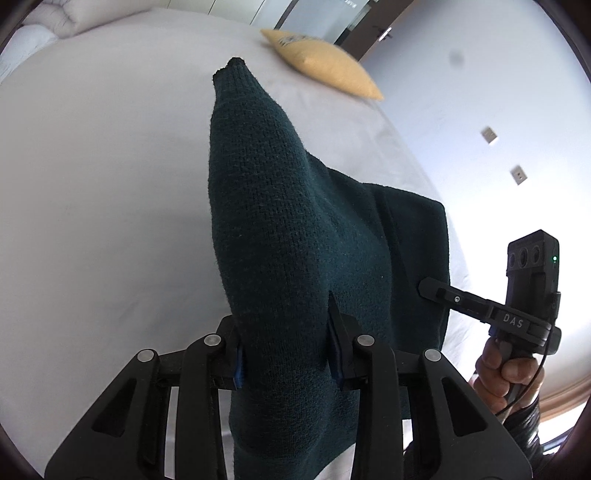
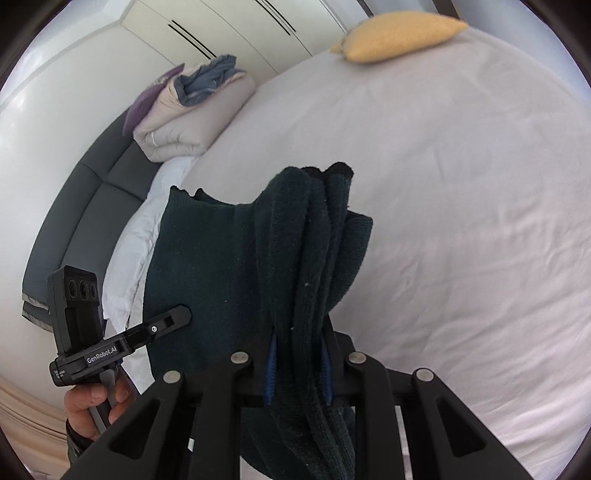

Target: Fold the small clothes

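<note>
Sweater drapes between both grippers; yellow pillow lies beyond.

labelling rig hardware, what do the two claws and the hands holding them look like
Both are matte black linkage claws with silver rivets and blue finger pads. The right claw reads "DAS", has a green LED and a cable; the left claw reads "GenRobot.AI". Bare hands, dark sleeves.

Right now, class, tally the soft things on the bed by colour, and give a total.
Dark green: 1, the sweater
Yellow: 1, the pillow
Beige: 1, the folded quilt
Purple: 1, the cushion
Total: 4
</note>
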`<control>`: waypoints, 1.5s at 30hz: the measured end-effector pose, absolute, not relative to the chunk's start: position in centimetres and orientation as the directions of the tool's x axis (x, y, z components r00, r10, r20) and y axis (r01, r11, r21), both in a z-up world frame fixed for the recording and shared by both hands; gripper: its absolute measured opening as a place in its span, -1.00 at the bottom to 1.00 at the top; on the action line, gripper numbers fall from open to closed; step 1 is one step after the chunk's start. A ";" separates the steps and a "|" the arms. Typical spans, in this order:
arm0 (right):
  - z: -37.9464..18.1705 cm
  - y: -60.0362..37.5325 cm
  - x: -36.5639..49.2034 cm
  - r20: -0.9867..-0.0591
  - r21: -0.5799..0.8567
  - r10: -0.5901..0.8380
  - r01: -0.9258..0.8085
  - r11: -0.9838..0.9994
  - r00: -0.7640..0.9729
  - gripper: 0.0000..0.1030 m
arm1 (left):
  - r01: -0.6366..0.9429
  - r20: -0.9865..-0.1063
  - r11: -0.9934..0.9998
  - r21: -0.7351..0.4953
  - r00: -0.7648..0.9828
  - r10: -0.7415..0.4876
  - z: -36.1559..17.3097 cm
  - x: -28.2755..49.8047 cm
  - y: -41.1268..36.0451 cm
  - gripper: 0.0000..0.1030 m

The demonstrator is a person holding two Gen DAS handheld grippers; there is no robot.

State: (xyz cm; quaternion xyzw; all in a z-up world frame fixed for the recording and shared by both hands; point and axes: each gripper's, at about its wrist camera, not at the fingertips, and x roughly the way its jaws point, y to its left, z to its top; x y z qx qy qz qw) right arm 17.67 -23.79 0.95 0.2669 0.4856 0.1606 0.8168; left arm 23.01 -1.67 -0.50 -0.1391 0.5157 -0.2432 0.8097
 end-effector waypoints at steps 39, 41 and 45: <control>1.4 -24.1 9.1 -0.666 0.474 0.354 0.006 0.880 0.657 -0.09 | 0.207 -0.726 0.975 -0.079 0.658 -0.199 0.9 14.5 -4.4 0.49; 2.7 -23.7 7.7 -0.652 0.444 0.323 0.001 0.896 0.686 0.01 | 0.193 -0.652 0.980 -0.041 0.739 -0.172 3.2 12.4 -4.0 0.52; 5.7 -22.9 4.5 -0.595 0.403 0.271 -0.011 0.915 0.757 0.23 | 0.119 -0.454 0.989 0.087 0.888 -0.067 7.3 7.1 -4.3 1.00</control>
